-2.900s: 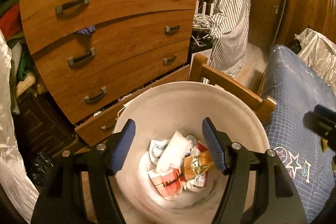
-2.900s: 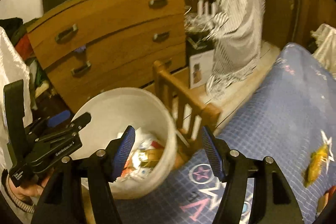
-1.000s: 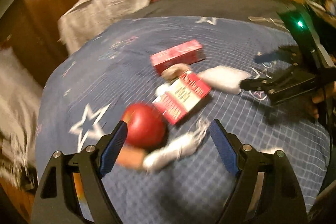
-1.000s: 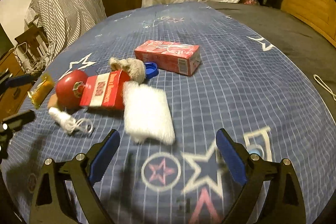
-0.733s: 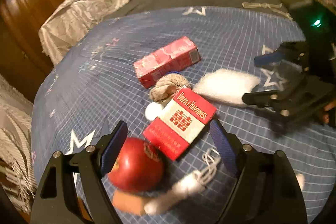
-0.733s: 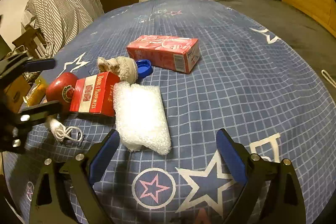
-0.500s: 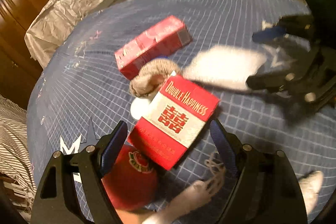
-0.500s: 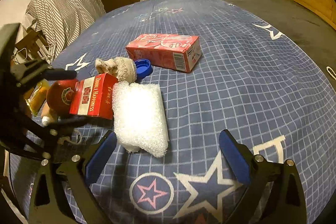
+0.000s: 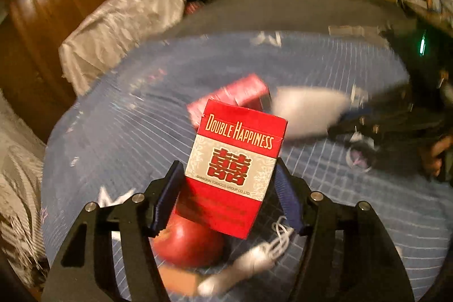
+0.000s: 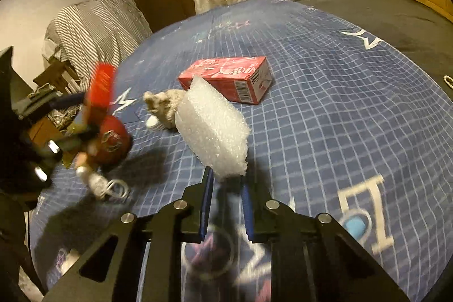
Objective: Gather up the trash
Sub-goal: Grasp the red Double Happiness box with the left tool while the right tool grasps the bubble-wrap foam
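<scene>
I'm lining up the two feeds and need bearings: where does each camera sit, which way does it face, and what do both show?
Left wrist: on the left gripper, facing down across the bed toward the headboard; own fingers clamp the cigarette pack.
Right wrist: on the right gripper, facing across the bed toward the wardrobe; own fingers pinch the foam.
Shared: pack, foam, red carton, apple, and each other's gripper.
</scene>
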